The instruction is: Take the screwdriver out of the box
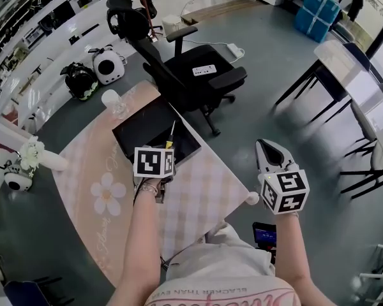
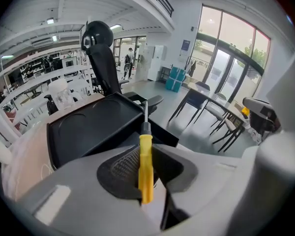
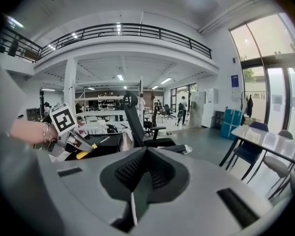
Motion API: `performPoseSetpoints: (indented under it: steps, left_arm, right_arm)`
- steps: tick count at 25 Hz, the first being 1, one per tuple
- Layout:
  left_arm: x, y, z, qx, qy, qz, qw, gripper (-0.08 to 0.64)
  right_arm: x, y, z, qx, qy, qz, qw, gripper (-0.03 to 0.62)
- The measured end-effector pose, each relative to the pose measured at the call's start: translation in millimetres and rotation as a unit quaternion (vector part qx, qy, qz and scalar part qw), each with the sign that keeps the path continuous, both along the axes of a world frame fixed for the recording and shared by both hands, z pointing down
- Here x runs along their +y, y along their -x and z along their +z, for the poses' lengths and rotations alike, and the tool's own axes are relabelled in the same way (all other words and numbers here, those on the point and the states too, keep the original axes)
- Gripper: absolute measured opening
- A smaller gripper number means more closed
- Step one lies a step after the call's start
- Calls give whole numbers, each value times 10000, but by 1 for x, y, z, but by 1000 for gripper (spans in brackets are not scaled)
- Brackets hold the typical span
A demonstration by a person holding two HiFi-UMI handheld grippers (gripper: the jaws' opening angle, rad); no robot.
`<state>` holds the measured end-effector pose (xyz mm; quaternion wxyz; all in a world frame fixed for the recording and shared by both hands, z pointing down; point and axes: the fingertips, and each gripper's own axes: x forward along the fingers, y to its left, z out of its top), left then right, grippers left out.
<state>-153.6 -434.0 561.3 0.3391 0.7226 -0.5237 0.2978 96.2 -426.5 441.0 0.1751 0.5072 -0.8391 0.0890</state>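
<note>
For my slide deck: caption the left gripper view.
Left tool grips a yellow-handled screwdriver, its shaft pointing toward the black box beyond.

head: steeply down | gripper views: along jaws, close | shared: box (image 1: 137, 136)

A: Head view. The left gripper (image 1: 162, 150) has its jaws hidden under its own marker cube (image 1: 154, 162). Of the screwdriver (image 1: 171, 132), only the shaft and a sliver of yellow handle show.

B: Noted. The near edge of the box (image 1: 143, 129) is also hidden behind that cube.

A: Right gripper view: screwdriver too small to read its tip.

B: A dark device (image 1: 264, 234) sits at the person's hip, partly behind the right forearm (image 1: 295, 250). Cannot identify it. The shirt print (image 1: 218, 293) is cut off by the bottom edge.
</note>
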Motion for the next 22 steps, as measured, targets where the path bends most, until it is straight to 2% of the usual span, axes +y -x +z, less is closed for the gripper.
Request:
performPoseSetpoints:
  steps: [11, 22]
  left_arm:
    - [31, 13, -52, 241, -832, -116, 9962, 83]
    - [73, 28, -107, 379, -1858, -131, 9818, 83]
  right_arm:
    - [24, 14, -39, -17, -378, -238, 9990, 8]
    - [68, 43, -69, -67, -689, -404, 9968, 8]
